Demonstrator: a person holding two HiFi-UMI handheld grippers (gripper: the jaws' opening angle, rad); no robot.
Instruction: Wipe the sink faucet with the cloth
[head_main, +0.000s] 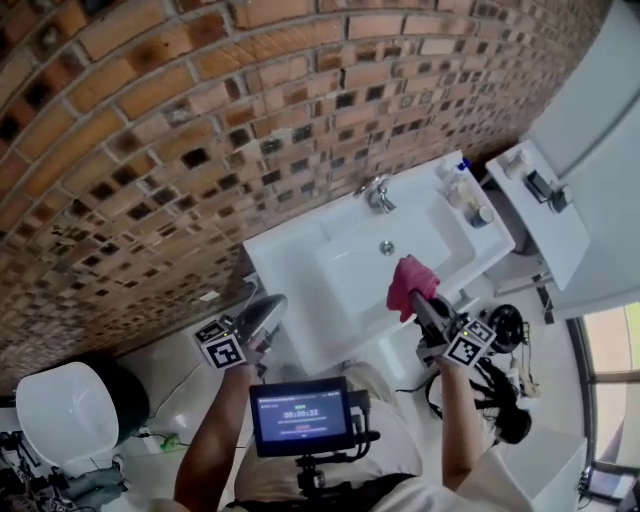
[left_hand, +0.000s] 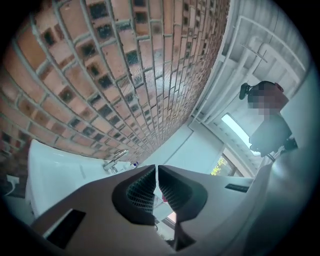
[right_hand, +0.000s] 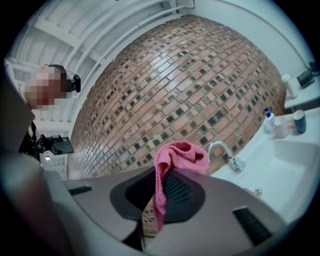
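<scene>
The small dark monitor (head_main: 300, 415) on the person's chest rig is sitting nearest, showing green and red lines of writing too small to read. Left of it, the left gripper (head_main: 272, 306) is hovering beside the left end of the white rectangular sink (head_main: 290, 250), its ribbed jaws clenched together on nothing, with only a thin slit showing between them in its own view (left_hand: 156, 167). Its cube is showing black-and-white square markers (head_main: 225, 350). The chrome faucet (head_main: 378, 195) is standing at the sink's back rim against the brick wall (head_main: 150, 130), its spout pointing away from the wall over the basin. The pink cloth (head_main: 408, 280) is hanging over the sink's front edge, grasped by the right gripper (head_main: 415, 297); in that gripper's view the cloth (right_hand: 180, 155) is bunching above the tips and trailing lengthwise down between the pinching jaws. Further right, small bottles (head_main: 455, 170) are standing on the sink's corner, their labels unreadable.
</scene>
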